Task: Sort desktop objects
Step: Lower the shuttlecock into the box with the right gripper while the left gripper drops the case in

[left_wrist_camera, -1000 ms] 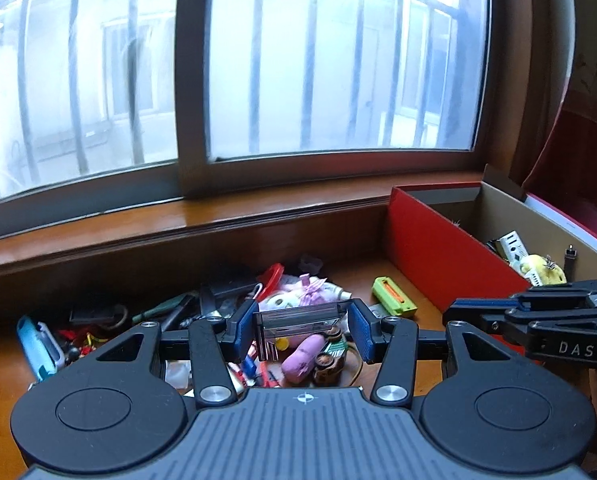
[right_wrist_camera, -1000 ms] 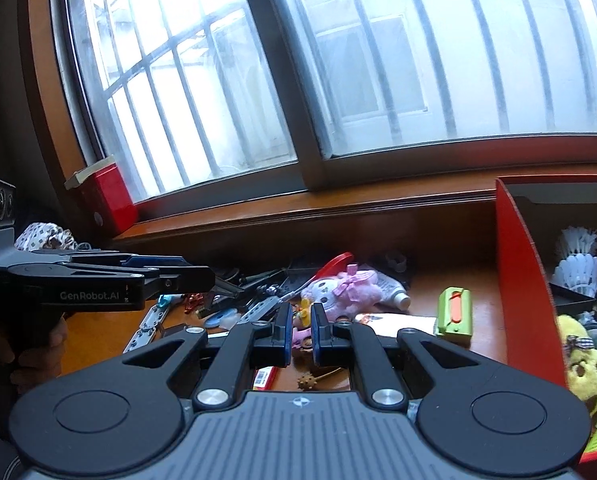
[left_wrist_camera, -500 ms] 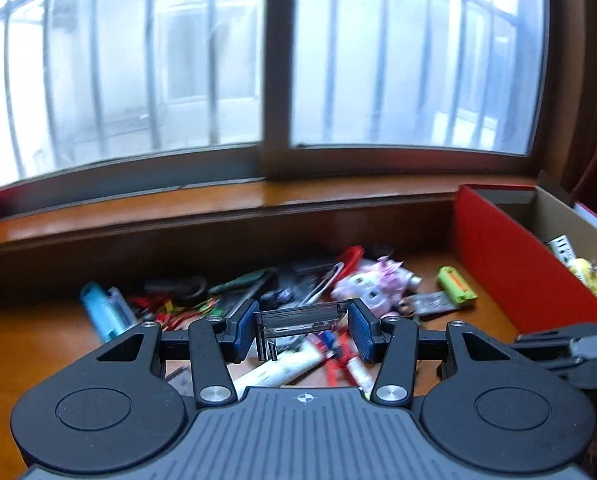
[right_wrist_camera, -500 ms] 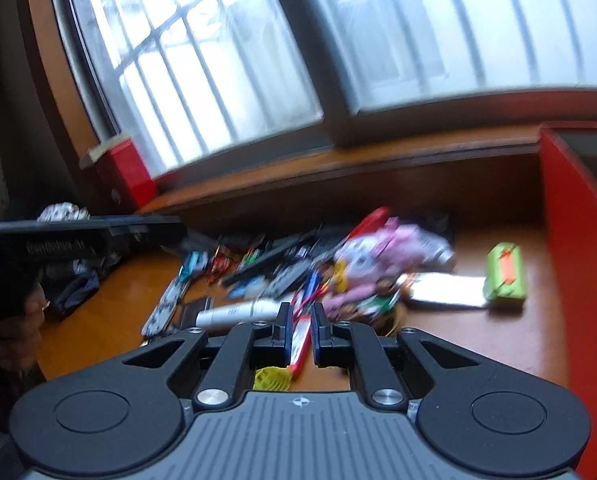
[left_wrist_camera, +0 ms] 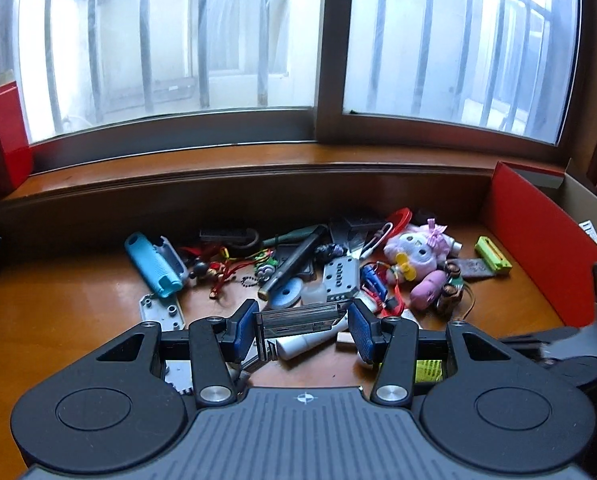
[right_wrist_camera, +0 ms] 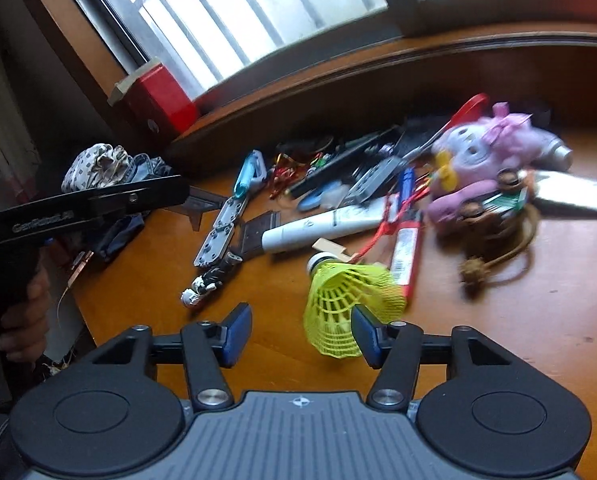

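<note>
A heap of small desk objects lies on the wooden desk (left_wrist_camera: 70,320) below the window. My left gripper (left_wrist_camera: 301,328) hangs over the heap's near edge, shut on a small clear plastic case (left_wrist_camera: 300,317) that spans its blue pads. My right gripper (right_wrist_camera: 300,334) is low over the desk with its jaws opening wide. A yellow shuttlecock (right_wrist_camera: 338,300) lies on the desk partly between them, close to the right finger (right_wrist_camera: 365,336), and neither pad presses on it. Just beyond it lie a white tube (right_wrist_camera: 322,226) and a red packet (right_wrist_camera: 406,248).
A red cardboard box (left_wrist_camera: 538,232) with items inside stands at the right. The heap holds a purple plush toy (left_wrist_camera: 414,250), a green case (left_wrist_camera: 492,254) and a teal case (left_wrist_camera: 152,262). Crumpled cloth (right_wrist_camera: 102,164) lies at the desk's left end. A hand (right_wrist_camera: 26,312) grips the left tool's handle.
The right gripper has sunk toward the desk and gone from shut to wide open, with the yellow shuttlecock now before it. The left gripper has swung left, still holding the clear case.
</note>
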`<state>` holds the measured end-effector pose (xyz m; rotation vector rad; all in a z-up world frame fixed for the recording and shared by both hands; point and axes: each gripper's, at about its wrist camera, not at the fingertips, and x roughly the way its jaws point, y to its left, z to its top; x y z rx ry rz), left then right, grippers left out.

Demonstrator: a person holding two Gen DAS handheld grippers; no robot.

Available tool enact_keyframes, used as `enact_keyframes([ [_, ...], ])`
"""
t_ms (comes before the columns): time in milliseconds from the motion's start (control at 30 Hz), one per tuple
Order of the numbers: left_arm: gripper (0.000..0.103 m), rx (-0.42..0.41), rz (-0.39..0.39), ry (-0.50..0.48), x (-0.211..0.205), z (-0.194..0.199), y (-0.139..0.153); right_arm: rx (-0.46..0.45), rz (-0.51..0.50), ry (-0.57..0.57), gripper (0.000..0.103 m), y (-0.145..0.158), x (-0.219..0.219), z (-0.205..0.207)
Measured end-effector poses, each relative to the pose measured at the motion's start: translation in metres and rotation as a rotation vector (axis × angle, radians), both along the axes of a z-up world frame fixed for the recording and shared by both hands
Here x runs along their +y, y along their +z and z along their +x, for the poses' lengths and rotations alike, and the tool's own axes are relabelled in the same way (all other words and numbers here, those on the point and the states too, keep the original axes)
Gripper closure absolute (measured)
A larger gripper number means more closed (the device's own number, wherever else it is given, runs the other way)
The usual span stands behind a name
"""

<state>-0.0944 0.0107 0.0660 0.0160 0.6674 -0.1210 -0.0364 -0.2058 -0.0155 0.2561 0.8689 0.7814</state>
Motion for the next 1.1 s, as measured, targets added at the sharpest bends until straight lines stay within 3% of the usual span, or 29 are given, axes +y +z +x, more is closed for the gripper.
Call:
enact_keyframes([
  [100, 0.054, 0.001, 0.005, -0.008, 0.003, -0.002, -0.001, -0.030, -0.039, -0.016, 0.061, -0.007, 0.016, 0.005],
  [167, 0.054, -0.002, 0.004, -0.015, 0.003, -0.003, 0.000, -0.047, -0.088, -0.025, 0.097, -0.010, 0.025, 0.007],
  [300, 0.054, -0.015, -0.004, -0.030, 0.000, -0.003, 0.003, -0.104, -0.098, -0.026, 0.100, -0.003, 0.027, 0.000],
  [600, 0.054, -0.042, -0.024, -0.122, -0.038, 0.011, 0.007, -0.237, -0.056, -0.104, 0.100, 0.045, -0.014, -0.021],
  [1100, 0.054, -0.123, -0.027, -0.366, -0.174, 0.034, 0.025, -0.342, -0.066, -0.329, 0.100, 0.081, -0.146, -0.049],
])
